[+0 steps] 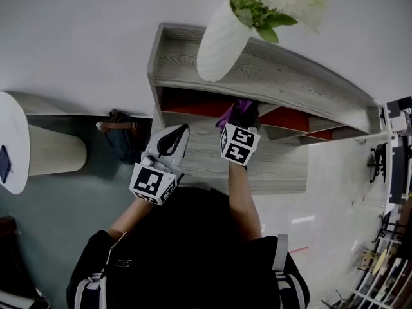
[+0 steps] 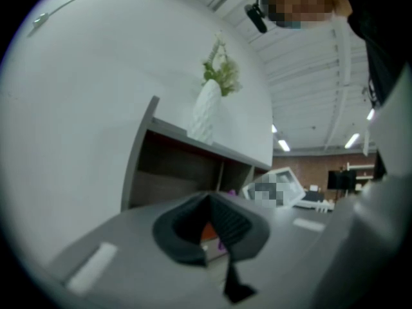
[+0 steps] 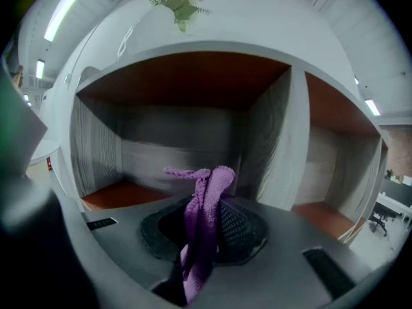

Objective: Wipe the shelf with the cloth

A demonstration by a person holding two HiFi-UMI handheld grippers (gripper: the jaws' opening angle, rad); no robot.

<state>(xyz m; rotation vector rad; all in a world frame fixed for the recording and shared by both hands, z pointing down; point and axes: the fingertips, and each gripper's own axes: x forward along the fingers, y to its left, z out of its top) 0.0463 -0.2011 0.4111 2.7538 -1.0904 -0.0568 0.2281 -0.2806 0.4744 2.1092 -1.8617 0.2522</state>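
Observation:
A grey wooden shelf unit [image 1: 283,82] with orange-red lining stands against the white wall. My right gripper [image 1: 239,116] is shut on a purple cloth [image 3: 205,217] and reaches into the left compartment [image 3: 174,140]. The cloth [image 1: 232,111] pokes up between the jaws and hangs down in front of them. Whether it touches the shelf I cannot tell. My left gripper [image 1: 172,140] is shut and empty, held over the lower ledge [image 1: 206,163] to the left of the right one. In the left gripper view, the shelf [image 2: 174,163] lies ahead.
A white vase [image 1: 222,40] with green and white flowers stands on the shelf top, above the left compartment. A divider [image 3: 273,147] separates the left compartment from the right one [image 3: 335,172]. A round white table [image 1: 13,140] and a dark bag [image 1: 122,134] sit at left on the floor.

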